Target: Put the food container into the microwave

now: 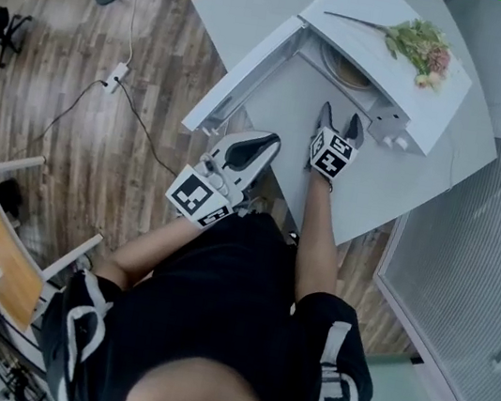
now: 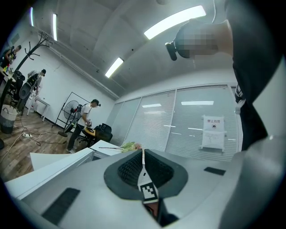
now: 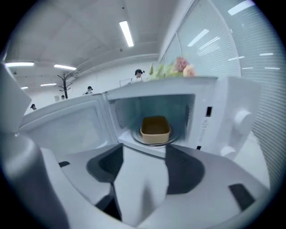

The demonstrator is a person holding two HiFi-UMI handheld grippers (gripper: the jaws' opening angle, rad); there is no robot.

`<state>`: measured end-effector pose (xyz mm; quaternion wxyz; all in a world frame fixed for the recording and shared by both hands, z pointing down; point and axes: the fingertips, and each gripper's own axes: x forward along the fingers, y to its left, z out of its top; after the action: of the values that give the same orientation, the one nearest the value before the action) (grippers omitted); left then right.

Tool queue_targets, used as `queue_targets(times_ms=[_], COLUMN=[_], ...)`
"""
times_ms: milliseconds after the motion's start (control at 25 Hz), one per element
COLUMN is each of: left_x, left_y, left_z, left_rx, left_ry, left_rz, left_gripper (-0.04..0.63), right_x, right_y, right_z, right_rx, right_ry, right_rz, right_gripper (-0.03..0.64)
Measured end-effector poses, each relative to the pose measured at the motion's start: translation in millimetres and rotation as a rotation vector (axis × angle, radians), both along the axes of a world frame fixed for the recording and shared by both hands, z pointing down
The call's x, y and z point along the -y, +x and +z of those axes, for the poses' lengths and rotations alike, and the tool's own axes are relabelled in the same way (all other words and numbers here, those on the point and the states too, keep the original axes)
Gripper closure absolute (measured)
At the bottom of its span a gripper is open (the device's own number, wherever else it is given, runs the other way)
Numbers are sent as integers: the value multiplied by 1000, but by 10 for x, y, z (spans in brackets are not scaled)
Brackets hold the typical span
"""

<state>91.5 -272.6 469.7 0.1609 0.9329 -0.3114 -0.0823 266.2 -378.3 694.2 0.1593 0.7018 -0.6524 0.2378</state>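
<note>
Tan, square food container [image 3: 155, 128] sits inside the open microwave [image 3: 214, 117] — right tool [image 3: 144, 155] released, left tool [image 2: 143, 157] clenched empty.

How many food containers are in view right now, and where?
1. The tan food container sits on the turntable inside the open microwave. The head view shows none on the table; more could be hidden outside the frames.

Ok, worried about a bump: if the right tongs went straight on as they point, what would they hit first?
Likely the front sill of the open white microwave, just below the tan rectangular food container inside; depth is unclear.
</note>
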Motion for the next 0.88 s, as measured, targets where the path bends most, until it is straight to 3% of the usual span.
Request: queue_targets(times_ms=[40,80,320,560,880], left_x=[-138,-281,-1247,-1833,-1963], left_y=[-11,-26,-210,-465,-823], left_z=[-49,-99,-289,-453,-573], left_rx=[-3,-8,-11,8,16], left_ry=[10,19,44,62,68], left_rz=[-7,-16,-84,-129,-156], left_gripper=[563,563,563,563,563], right_x=[-205,-400,-1562,-2426,-3042], right_y=[-50,-104,-300,-411,-716], right_z=[-150,-302,-1044,-1473,-1989], right_rx=[-4,-4,61,88,90], right_ry=[32,64,165,189,273], right_rz=[-8,-23,-79,-113,-108], right_gripper=[373,412,538,580,591])
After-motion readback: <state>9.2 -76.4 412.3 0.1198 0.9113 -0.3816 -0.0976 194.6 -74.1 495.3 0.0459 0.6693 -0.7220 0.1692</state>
